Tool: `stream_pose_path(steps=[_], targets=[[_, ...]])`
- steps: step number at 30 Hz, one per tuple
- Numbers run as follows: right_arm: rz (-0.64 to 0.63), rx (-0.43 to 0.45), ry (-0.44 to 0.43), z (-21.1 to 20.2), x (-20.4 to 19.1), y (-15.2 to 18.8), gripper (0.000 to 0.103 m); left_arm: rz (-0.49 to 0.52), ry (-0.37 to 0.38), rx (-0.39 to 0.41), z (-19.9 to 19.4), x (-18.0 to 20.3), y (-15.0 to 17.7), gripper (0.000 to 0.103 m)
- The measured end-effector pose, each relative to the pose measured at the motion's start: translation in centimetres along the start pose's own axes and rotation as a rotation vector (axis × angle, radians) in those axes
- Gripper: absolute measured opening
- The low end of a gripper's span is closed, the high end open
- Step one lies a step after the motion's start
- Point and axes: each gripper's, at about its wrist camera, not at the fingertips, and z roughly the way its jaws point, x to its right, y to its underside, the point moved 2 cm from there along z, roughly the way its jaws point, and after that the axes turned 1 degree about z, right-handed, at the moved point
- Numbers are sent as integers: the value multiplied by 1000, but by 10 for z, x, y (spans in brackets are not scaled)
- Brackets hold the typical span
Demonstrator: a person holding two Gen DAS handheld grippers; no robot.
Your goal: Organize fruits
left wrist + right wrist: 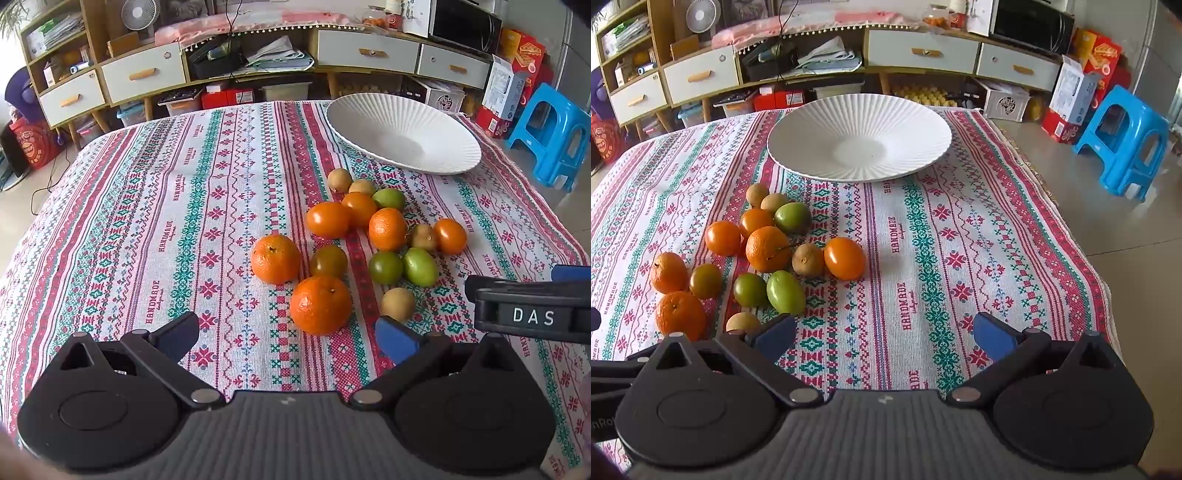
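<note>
Several fruits lie in a loose cluster on the patterned tablecloth: oranges (pixel 320 305) (pixel 679 314), smooth orange fruits (pixel 328 219) (pixel 845 257), green fruits (pixel 420 266) (pixel 785 291) and small brown ones (pixel 398 304) (pixel 808 259). An empty white ribbed plate (pixel 402 133) (pixel 860 137) sits beyond them at the far side. My left gripper (pixel 288 332) is open and empty, just in front of the nearest orange. My right gripper (pixel 884 332) is open and empty over bare cloth, right of the cluster. The right gripper's body (pixel 532 314) shows in the left wrist view.
The table's right edge (pixel 1082 258) drops to the floor, where a blue plastic stool (pixel 1123 144) stands. A wooden cabinet with white drawers (pixel 251 55) and boxes lines the far wall behind the table.
</note>
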Motion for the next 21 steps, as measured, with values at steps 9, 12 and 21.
stream_pose_path(steps=[9,12,21], targets=[[-3,1,5,2,-3,0,102,-1,4,2,0,0,0,103],[-3,4,8,3,-3,1,102,-1,2,3,0,0,0,103],[-11,0,14,2,-3,0,102,-1,1,4,0,0,0,103]])
